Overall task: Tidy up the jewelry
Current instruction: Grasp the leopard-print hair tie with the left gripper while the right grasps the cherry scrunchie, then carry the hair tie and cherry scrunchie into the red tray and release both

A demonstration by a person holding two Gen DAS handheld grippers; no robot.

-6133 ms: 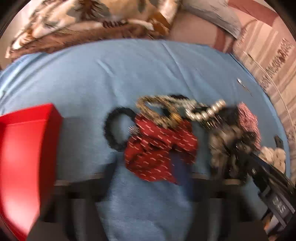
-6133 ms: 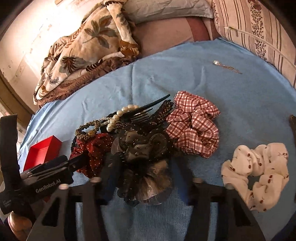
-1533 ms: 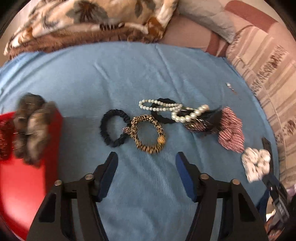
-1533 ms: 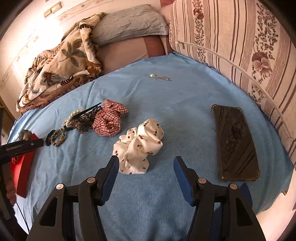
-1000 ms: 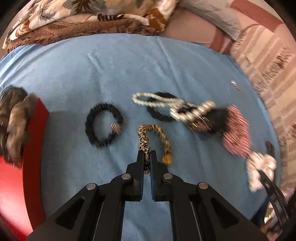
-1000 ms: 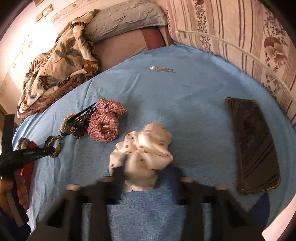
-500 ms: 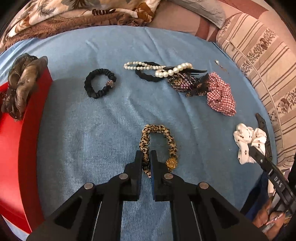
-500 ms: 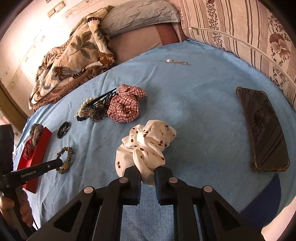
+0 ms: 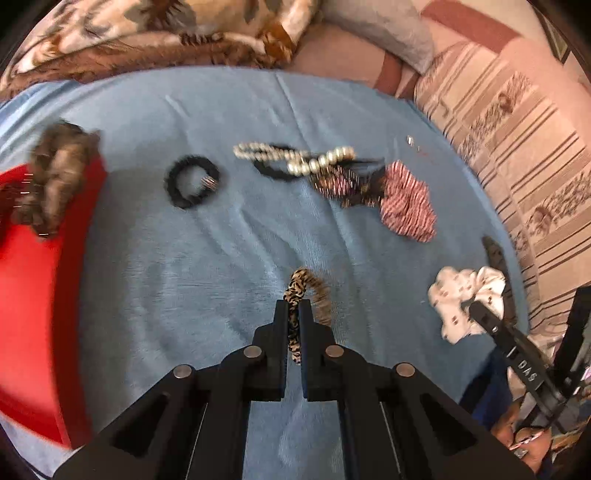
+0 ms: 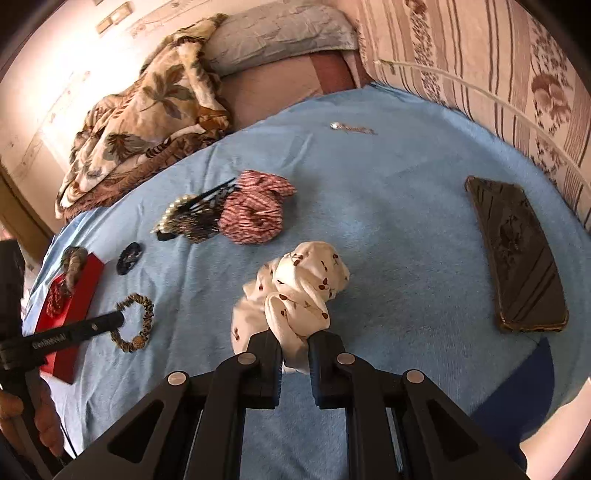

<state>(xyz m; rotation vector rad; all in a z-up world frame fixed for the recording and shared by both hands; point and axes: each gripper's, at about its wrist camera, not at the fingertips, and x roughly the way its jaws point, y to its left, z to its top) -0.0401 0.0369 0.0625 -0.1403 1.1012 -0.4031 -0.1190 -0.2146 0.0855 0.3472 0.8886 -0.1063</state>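
Note:
My left gripper (image 9: 294, 308) is shut on the leopard-print hair tie (image 9: 300, 287), which hangs lifted over the blue bedspread; that hair tie (image 10: 135, 325) shows as a ring at the left gripper's tip in the right wrist view. My right gripper (image 10: 294, 338) is shut on the white cherry-print scrunchie (image 10: 295, 291), bunched up above its fingers. The red box (image 9: 33, 295) lies at the left with a brown furry scrunchie (image 9: 55, 181) on its rim. On the spread lie a black hair tie (image 9: 192, 181), a pearl string (image 9: 295, 158) and a red plaid scrunchie (image 9: 406, 206).
A dark phone (image 10: 517, 258) lies at the right of the spread. A small silver earring (image 10: 351, 128) sits far back. A floral blanket (image 10: 147, 122) and a grey pillow (image 10: 277, 33) are heaped at the head; a striped cushion (image 10: 517, 74) borders the right side.
My left gripper closed on the leopard hair tie and lifted it off the spread toward the near side. My right gripper closed on the white scrunchie and raised it a little.

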